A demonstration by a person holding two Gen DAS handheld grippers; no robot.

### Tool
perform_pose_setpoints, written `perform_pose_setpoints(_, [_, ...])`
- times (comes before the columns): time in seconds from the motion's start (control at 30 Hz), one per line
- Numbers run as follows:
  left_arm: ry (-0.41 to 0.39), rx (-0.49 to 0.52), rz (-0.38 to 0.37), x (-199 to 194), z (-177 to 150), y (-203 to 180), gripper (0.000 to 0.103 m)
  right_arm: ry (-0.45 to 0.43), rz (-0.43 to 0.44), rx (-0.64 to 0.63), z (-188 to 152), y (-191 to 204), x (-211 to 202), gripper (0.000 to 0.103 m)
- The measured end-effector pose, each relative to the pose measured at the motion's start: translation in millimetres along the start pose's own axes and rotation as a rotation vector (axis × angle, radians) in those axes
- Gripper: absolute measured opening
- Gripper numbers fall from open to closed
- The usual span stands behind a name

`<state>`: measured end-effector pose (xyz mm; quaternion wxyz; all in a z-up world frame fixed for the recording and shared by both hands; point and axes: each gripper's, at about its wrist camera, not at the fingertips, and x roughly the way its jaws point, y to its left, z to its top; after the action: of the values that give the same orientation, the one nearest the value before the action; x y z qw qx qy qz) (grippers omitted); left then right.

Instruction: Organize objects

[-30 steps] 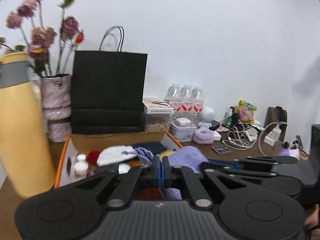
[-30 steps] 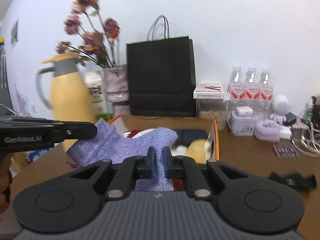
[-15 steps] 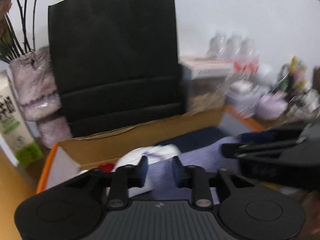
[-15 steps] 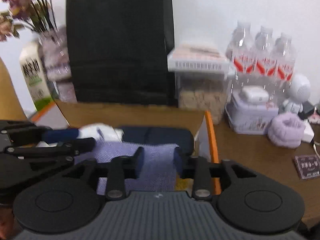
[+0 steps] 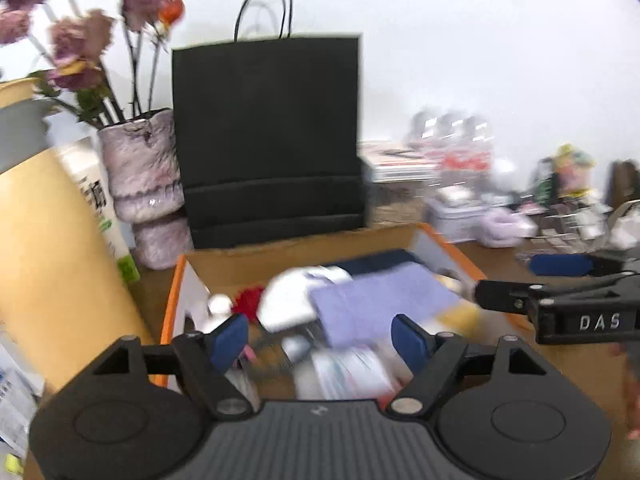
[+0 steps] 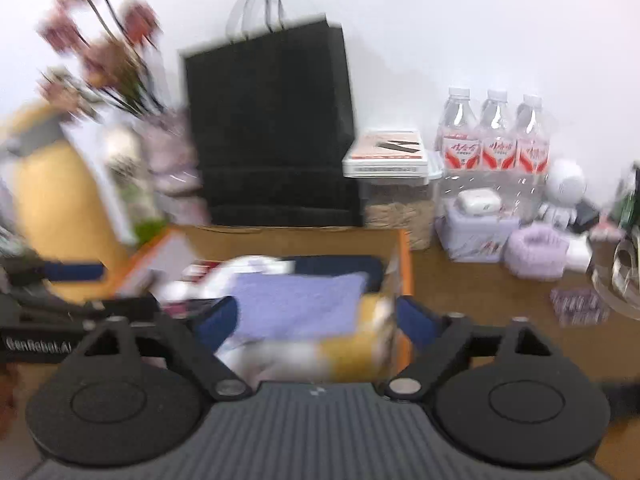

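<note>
A folded purple knit cloth [image 5: 380,300] lies on top of the items in an orange-edged cardboard box [image 5: 172,292]; it also shows in the right wrist view [image 6: 300,304]. My left gripper [image 5: 320,340] is open and empty, above the near part of the box. My right gripper [image 6: 316,320] is open and empty, just in front of the cloth. The right gripper shows at the right of the left wrist view [image 5: 560,284]. White, dark blue, red and yellow items lie in the box, blurred.
A black paper bag [image 5: 268,136] stands behind the box. A yellow thermos [image 5: 52,248], a carton and a vase of dried flowers [image 5: 140,176] stand left. Three water bottles [image 6: 496,148], a clear container, a purple tin [image 6: 472,232] and cables sit right.
Both grippers were shut on the purple cloth a second ago. They carried it over the box, opened and let it go; it now lies in the box. Both grippers have pulled back.
</note>
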<state>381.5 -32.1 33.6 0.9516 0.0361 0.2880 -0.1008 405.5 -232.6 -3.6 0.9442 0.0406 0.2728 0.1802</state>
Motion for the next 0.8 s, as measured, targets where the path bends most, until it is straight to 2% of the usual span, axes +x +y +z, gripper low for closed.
perform_pose_setpoints(0.07, [-0.045,0.008,-0.039,-48,-25,-5,0.090,-0.028,0.077,0.030,-22,7,-42,0.103])
perform_pose_setpoints(0.13, [-0.108,0.008,-0.051,-97,-56,-11,0.096,-0.051,0.090,0.023,-47,19,-82,0.103])
perform_pose_setpoints(0.2, [-0.130,-0.057,0.013,-134,-87,-13,0.102,-0.078,0.084,0.014,-72,33,-118,0.103])
perform_pose_setpoints(0.27, [-0.120,-0.107,0.078,-165,-122,-16,0.103,-0.104,0.068,0.015,-103,47,-151,0.103])
perform_pose_setpoints(0.37, [-0.060,-0.170,0.132,-197,-171,-19,0.103,-0.144,0.022,0.042,-149,67,-191,0.103])
perform_pose_setpoints(0.43, [-0.039,-0.184,0.154,-216,-198,-23,0.103,-0.132,0.019,0.033,-181,80,-209,0.103])
perform_pose_setpoints(0.57, [-0.019,-0.155,0.173,-249,-223,-33,0.103,-0.031,0.019,0.001,-220,100,-233,0.103])
perform_pose_setpoints(0.67, [-0.031,-0.141,0.178,-269,-229,-38,0.103,-0.031,-0.016,-0.022,-230,108,-257,0.103])
perform_pose_setpoints(0.8, [-0.052,-0.144,0.154,-285,-234,-44,0.103,-0.069,0.004,-0.020,-231,115,-280,0.103])
